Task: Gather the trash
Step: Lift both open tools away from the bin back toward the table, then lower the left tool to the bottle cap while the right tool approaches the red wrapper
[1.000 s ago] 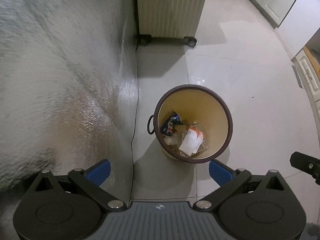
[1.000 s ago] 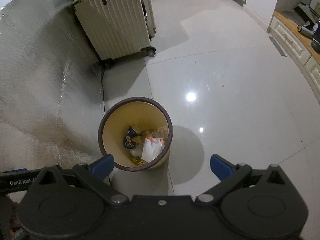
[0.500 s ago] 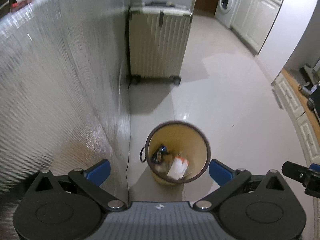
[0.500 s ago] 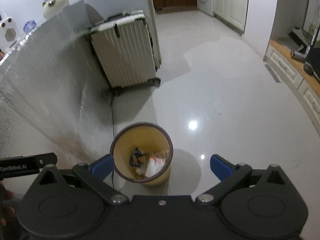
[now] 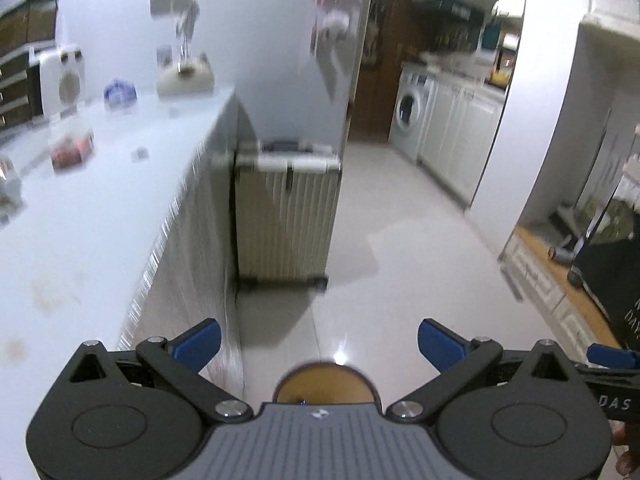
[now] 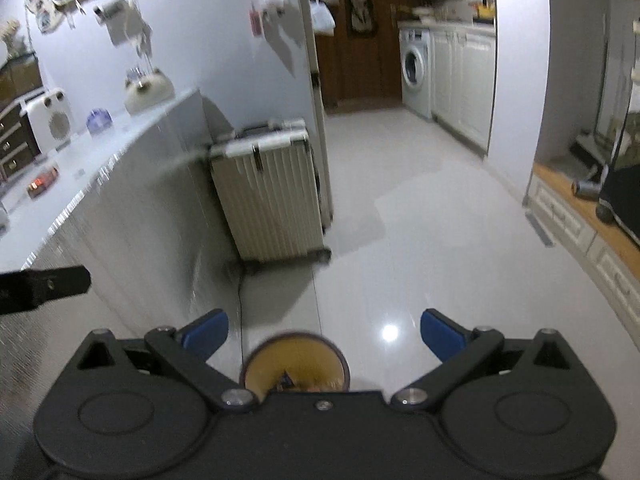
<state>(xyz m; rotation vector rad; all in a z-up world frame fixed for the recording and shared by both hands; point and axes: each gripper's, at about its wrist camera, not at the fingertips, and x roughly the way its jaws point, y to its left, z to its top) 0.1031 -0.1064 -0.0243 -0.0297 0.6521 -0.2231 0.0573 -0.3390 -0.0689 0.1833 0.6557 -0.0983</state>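
Left gripper [image 5: 318, 342]: spread wide and empty, raised level and facing out across the room.
Right gripper [image 6: 324, 334]: also wide apart, holding nothing, beside the left one at much the same height.
Bin [image 5: 326, 380]: on the floor just below both tools, only its far rim and yellow inside showing over each tool's body; scraps lie inside it in the right view [image 6: 294, 368].
Counter [image 5: 100, 216]: to the left of the bin, its top well above the bin's rim.
Trash left to collect: a reddish packet [image 5: 70, 150] and a small scrap [image 5: 140, 154] lie on the counter, forward and left of the bin; too blurred to tell more.
Nearer arm: probably the left, since the counter fills that side of its view.
Suitcase [image 5: 286, 216]: stands beyond the bin, against the counter's end.
Next move: likely a reach up and left from the bin to the packet.
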